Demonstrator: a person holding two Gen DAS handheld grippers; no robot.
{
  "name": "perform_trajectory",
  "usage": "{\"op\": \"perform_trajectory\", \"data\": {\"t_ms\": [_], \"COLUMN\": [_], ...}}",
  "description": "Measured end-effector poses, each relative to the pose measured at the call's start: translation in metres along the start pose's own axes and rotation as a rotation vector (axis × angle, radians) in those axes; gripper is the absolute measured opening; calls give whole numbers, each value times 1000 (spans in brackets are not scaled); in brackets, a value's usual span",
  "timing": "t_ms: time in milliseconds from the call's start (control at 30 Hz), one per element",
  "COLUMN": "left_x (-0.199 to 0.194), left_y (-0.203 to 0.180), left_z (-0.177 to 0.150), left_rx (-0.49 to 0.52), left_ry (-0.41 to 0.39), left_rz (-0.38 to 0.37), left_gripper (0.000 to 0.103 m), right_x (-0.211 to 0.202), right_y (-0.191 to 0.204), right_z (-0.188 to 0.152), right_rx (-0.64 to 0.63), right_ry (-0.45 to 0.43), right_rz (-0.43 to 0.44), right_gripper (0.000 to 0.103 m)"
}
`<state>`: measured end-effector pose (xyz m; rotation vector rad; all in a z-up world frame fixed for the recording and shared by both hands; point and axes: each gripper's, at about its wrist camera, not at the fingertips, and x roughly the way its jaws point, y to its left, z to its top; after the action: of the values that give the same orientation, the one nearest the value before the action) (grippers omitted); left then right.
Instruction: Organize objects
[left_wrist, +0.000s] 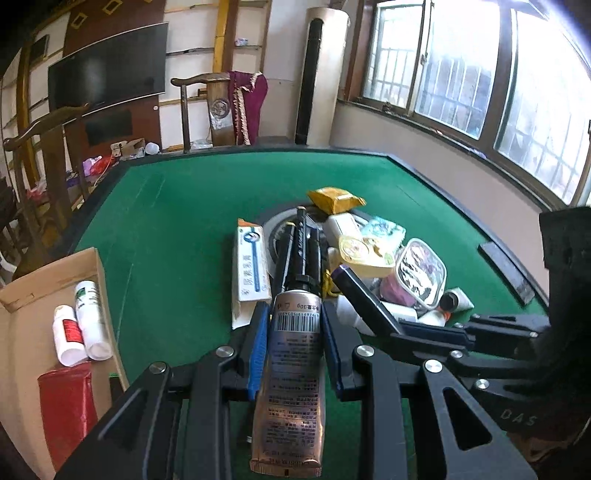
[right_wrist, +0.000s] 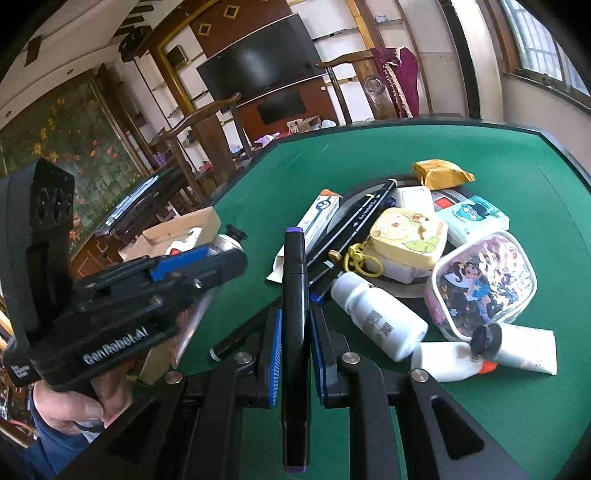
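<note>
My left gripper (left_wrist: 295, 314) is shut on a silver-gold tube (left_wrist: 291, 376) with a black cap, held above the green table near the cardboard box (left_wrist: 22, 332). My right gripper (right_wrist: 295, 321) is shut on a black marker (right_wrist: 294, 332) with purple ends, held above the table beside the pile. The right gripper also shows in the left wrist view (left_wrist: 406, 321), and the left gripper in the right wrist view (right_wrist: 207, 258). The pile in the table's middle holds black pens (right_wrist: 354, 225), a toothpaste box (right_wrist: 317, 218), a white bottle (right_wrist: 380, 317) and a cartoon pouch (right_wrist: 484, 284).
The cardboard box at the left holds two white bottles (left_wrist: 85, 325) and a red packet (left_wrist: 68, 406). A yellow packet (right_wrist: 439, 173), a yellow case (right_wrist: 410, 236), a tissue pack (right_wrist: 476, 218) and a white tube (right_wrist: 524, 350) lie in the pile. Wooden chairs (left_wrist: 37, 147) stand past the table edge.
</note>
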<state>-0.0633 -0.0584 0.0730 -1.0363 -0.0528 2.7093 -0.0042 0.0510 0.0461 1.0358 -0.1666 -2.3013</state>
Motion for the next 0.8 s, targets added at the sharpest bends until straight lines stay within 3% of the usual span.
{"op": "perform_trajectory", "data": {"t_ms": [400,700,800], "left_x": [-23,-59,-78], "left_y": [35,80,97], "left_z": [9,7,5], "left_rx": [-114,-256,-262], "left_ry": [-73,-108,-101], "left_rz": [8,-1,57], "left_gripper": [27,27,27], "right_x": [9,33,43], "right_y": [38,91,116], "right_z": [9,29,41], "right_rx": [-13,-112,-143], "right_ry": [-11,45,50], "right_rz": [15,67,101], "right_gripper": [16,16,16]}}
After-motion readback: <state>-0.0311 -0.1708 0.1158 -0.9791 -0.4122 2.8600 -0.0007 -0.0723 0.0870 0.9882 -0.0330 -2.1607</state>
